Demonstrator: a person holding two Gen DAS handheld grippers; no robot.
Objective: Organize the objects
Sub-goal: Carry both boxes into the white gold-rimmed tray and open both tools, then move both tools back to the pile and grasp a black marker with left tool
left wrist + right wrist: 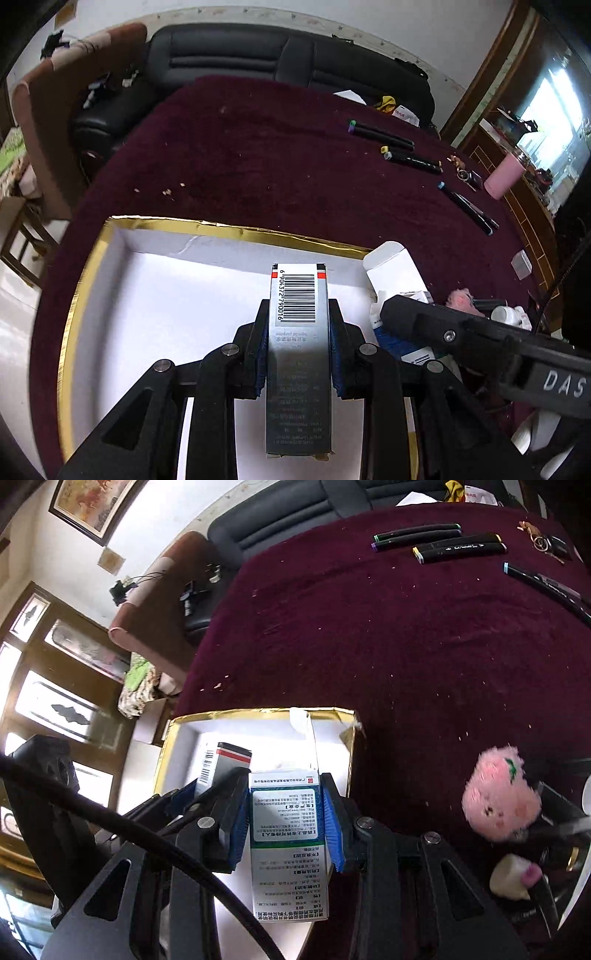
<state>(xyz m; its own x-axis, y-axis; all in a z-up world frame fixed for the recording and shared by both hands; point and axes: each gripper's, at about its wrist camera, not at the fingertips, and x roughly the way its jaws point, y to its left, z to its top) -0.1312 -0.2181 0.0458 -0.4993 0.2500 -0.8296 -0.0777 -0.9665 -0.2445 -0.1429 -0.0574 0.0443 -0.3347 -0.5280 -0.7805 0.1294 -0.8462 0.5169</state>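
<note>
Two cartons carried: one is clamped in each gripper, both held over or at the edge of the wide, shallow white cardboard tray with the crinkled gold-foil rim (236,230), which is taken as the landmark below.

Maroon plush cloth (258,155): a deep-pile, lint-flecked surface on which the tray is laid; a carton dropped outside the tray would land softly but off target.

Tray: thin card with a torn, creased far wall and a split near corner; the wall could be buckled further if a carton is pushed against it.

White and green printed medicine carton (286,834): a rectangular paperboard box clamped between the blue ribbed pads of the right gripper (286,812), at the tray's right wall, its top flap standing open; the flap could be caught on the wall.

Slim silver carton with a barcode and red bars (297,332): glossy, tall and narrow, clamped by the left gripper (297,325) above the tray floor; thin walls could be crushed, or the smooth face could slip.

Collision risk: the grippers are seen close together, so one carton could be knocked by the other.

Black marker pens (399,144): smooth cylinders with coloured caps, well beyond the tray, still loose.

Pink fluffy toy (498,797): soft, just right of the tray.
</note>
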